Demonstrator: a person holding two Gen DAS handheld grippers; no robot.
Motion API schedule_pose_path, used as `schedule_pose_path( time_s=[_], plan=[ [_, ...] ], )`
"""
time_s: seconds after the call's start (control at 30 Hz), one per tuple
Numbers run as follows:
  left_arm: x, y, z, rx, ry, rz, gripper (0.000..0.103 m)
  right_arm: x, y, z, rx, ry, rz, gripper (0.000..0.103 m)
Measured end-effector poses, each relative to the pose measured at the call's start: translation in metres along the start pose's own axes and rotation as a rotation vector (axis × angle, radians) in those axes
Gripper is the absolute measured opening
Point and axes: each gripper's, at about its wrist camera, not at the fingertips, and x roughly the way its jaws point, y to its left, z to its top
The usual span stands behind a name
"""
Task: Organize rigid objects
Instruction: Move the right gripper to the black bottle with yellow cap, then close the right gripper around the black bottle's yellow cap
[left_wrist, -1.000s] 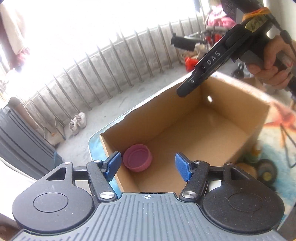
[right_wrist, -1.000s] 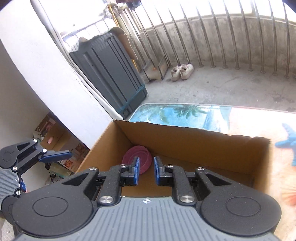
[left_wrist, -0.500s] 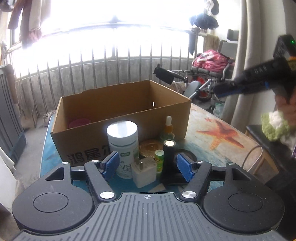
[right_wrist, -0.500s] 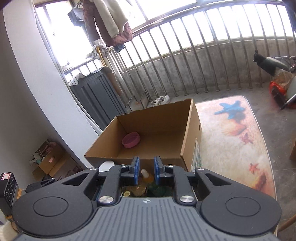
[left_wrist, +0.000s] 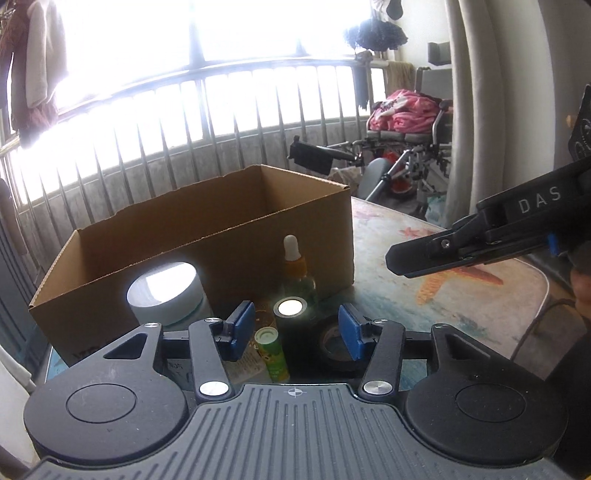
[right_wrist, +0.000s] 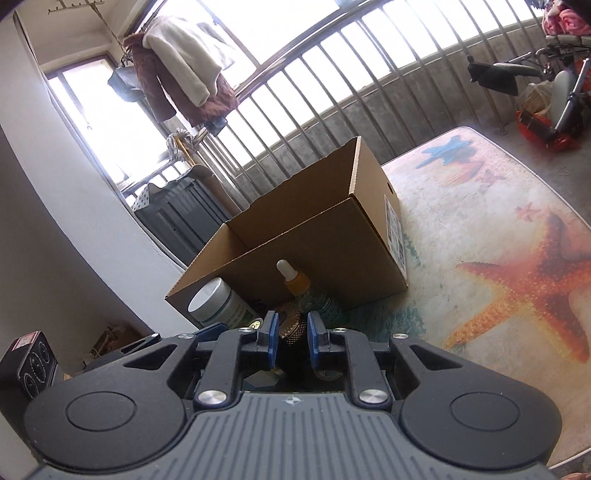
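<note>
Looking at where things stood, most of the sorting was left to do. The cardboard box (left_wrist: 207, 236) sat toward the far left part of the surface (left_wrist: 461, 306), and from this low angle I couldn't see inside it, so no telling what had gone in.

Lined up just in front of the box's near wall was the pile waiting to go: a white jar (left_wrist: 166, 291) with a shiny lid, a dropper bottle (left_wrist: 295, 266) with an orange collar, a black cylinder (left_wrist: 291, 332) with a bright top, a small green tube (left_wrist: 273, 354), a roll of black tape (left_wrist: 334, 347) and a brass-looking knurled disc (right_wrist: 291, 325). There was also a pale boxy thing low down behind the left finger, too hidden to name.

The left tool (left_wrist: 291, 332) had its jaws apart but had just been closing in, with the black cylinder and green tube standing between the blue pads (left_wrist: 240, 326). I couldn't see either pad pressing on anything, so I'd call that a grab being lined up, not made.

The right tool (right_wrist: 290, 334) had its jaws nearly together and gripped nothing. In the left view it hung above the starfish print, well right of the pile.

My guess: the cylinder was next.
</note>
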Motion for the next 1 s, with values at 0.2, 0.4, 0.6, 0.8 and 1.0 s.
schedule_pose_path(
  time_s=[0.2, 0.4, 0.6, 0.8, 1.0],
  plan=[
    [0.017, 0.005, 0.002, -0.022, 0.035, -0.031, 0.039, 0.003, 0.007, 0.004, -0.06, 0.038, -0.004, 0.018],
    [0.018, 0.005, 0.0, -0.002, 0.058, -0.027, 0.022, 0.017, 0.016, 0.01, -0.111, 0.09, 0.006, 0.018],
    [0.011, 0.004, -0.001, 0.015, 0.066, -0.042, 0.021, 0.024, 0.027, 0.012, -0.158, 0.115, 0.03, 0.018],
    [0.006, 0.004, -0.002, 0.016, 0.067, -0.061, 0.021, 0.034, 0.03, 0.014, -0.136, 0.155, 0.074, 0.018],
    [0.0, 0.002, 0.001, 0.021, 0.063, -0.074, 0.021, 0.035, 0.036, 0.011, -0.145, 0.16, 0.088, 0.018]
  ],
)
